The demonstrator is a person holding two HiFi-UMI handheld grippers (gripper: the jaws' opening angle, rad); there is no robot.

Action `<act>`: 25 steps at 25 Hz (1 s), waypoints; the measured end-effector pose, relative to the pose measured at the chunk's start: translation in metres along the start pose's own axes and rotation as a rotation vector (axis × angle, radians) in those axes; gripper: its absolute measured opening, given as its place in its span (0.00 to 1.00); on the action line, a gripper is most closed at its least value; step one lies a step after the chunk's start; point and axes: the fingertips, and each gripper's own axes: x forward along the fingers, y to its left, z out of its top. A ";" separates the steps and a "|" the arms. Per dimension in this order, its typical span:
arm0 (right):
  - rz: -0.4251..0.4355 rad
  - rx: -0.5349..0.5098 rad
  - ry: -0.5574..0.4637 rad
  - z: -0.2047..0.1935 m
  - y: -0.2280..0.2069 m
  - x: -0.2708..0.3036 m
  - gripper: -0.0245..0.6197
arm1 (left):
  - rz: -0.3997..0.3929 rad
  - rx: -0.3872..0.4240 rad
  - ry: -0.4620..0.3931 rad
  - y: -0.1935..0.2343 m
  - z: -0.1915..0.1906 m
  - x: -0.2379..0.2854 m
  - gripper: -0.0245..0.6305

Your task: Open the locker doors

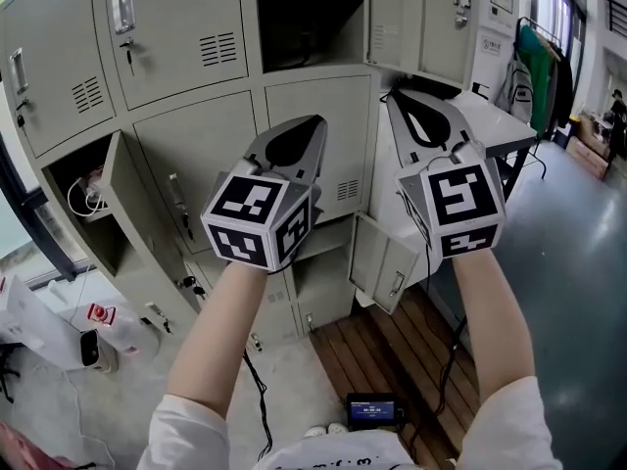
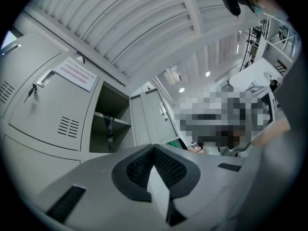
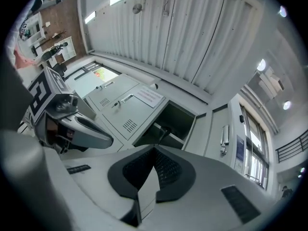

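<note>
I am holding my left tongs [image 1: 315, 125] and right tongs [image 1: 394, 96], both clenched on nothing, before the closed middle locker door [image 1: 345, 125], so I am risking shut tips skidding off its metal or bumping the open door [image 1: 382, 262] below it.

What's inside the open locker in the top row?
A shelf and a dark strap hanging across it. The locker floor is partly covered by the left gripper, so anything lying there cannot be seen.
</note>
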 end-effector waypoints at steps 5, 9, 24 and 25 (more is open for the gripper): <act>0.040 0.039 0.016 -0.009 0.038 -0.017 0.06 | -0.020 -0.040 -0.002 -0.004 -0.018 -0.024 0.05; 0.082 0.081 0.040 -0.030 0.070 -0.034 0.06 | -0.019 -0.055 0.010 -0.006 -0.044 -0.045 0.05; 0.232 0.259 0.120 -0.105 0.197 -0.102 0.06 | 0.021 -0.098 0.103 -0.037 -0.156 -0.122 0.05; 0.231 0.279 0.112 -0.107 0.200 -0.106 0.06 | 0.023 -0.106 0.102 -0.040 -0.160 -0.126 0.05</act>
